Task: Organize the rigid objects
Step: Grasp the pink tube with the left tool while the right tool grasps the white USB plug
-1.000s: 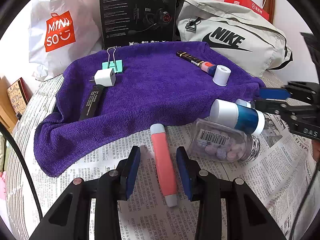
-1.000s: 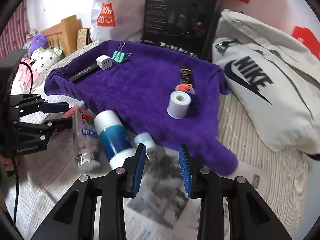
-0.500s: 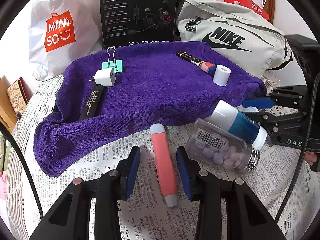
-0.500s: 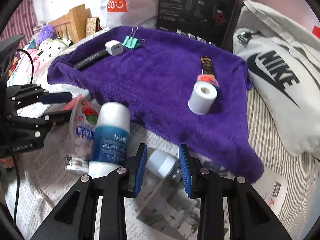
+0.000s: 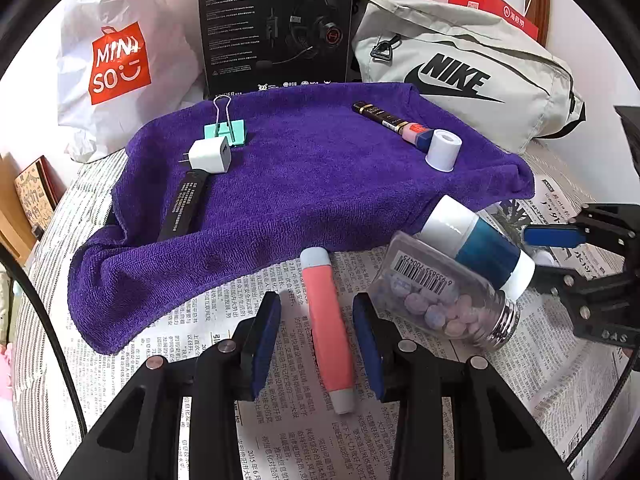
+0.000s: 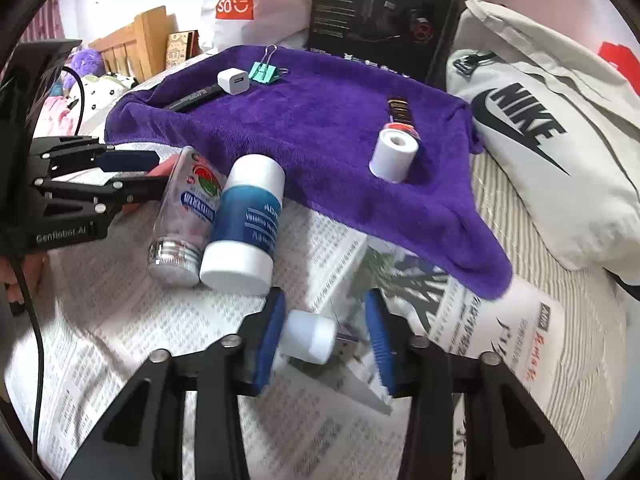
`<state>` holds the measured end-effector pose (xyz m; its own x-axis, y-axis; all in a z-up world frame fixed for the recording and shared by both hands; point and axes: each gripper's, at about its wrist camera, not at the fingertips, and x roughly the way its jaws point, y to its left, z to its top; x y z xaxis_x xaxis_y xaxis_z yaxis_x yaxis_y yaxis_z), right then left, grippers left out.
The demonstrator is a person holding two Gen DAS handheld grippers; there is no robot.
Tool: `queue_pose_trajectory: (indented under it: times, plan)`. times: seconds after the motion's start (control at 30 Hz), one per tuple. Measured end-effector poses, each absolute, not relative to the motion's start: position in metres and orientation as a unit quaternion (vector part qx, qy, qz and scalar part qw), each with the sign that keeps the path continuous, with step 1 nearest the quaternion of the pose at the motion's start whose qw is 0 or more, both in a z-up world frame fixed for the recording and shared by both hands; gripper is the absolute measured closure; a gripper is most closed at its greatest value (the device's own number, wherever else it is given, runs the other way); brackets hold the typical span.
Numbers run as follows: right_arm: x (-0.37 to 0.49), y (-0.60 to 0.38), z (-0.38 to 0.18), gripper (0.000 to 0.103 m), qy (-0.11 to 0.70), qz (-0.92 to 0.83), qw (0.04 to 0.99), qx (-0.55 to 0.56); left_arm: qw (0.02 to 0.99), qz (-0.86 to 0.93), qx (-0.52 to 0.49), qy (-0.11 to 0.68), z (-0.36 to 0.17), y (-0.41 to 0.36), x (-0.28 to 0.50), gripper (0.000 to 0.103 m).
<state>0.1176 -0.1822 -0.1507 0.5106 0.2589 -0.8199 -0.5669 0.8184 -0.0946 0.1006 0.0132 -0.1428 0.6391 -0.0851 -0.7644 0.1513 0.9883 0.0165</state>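
The right gripper (image 6: 326, 338) is hanging low over the newspaper (image 6: 120, 344) with its fingers (image 6: 272, 338) spread fairly wide, and a small white-capped USB stick (image 6: 310, 340) is lying right in the gap, nothing clamped yet. Its cap is touching or nearly touching the left finger while the metal plug is pointing right, so its long axis is running across the gap, finger to finger, which looks like an awkward line for a pinch. Over on the other side, the left gripper (image 5: 316, 334) is also standing open, straddling a pink tube (image 5: 326, 330) whose length is running near to far, straight along the fingers. Just beyond the right gripper, a blue-and-white bottle (image 6: 246, 226) and a clear pill jar (image 6: 184, 220) are lying side by side, touching. Farther back, the purple towel (image 6: 320, 120) is already carrying a white charger (image 6: 233, 81), a green binder clip (image 6: 264, 71) and a white roll (image 6: 394, 156), so I judge that as the likely destination.
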Motion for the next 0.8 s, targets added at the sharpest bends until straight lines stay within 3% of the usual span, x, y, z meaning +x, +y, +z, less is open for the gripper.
queue_pose_trajectory:
  times: [0.37, 0.5, 0.7, 0.8]
  plan:
    - [0.096, -0.206, -0.156, 0.055, 0.435, 0.228, 0.864, -0.110, 0.905, -0.064, 0.040, 0.420, -0.143, 0.013, 0.101, 0.067]
    - [0.092, -0.203, -0.156, 0.066, 0.428, 0.236, 0.865, -0.111, 0.905, -0.064, 0.040, 0.419, -0.143, 0.013, 0.101, 0.067]
    - [0.094, -0.200, -0.154, 0.067, 0.427, 0.235, 0.866, -0.111, 0.905, -0.065, 0.039, 0.419, -0.142, 0.014, 0.102, 0.067]
    - [0.097, -0.203, -0.150, 0.067, 0.428, 0.234, 0.867, -0.103, 0.905, -0.071, 0.024, 0.419, -0.141, 0.020, 0.101, 0.079]
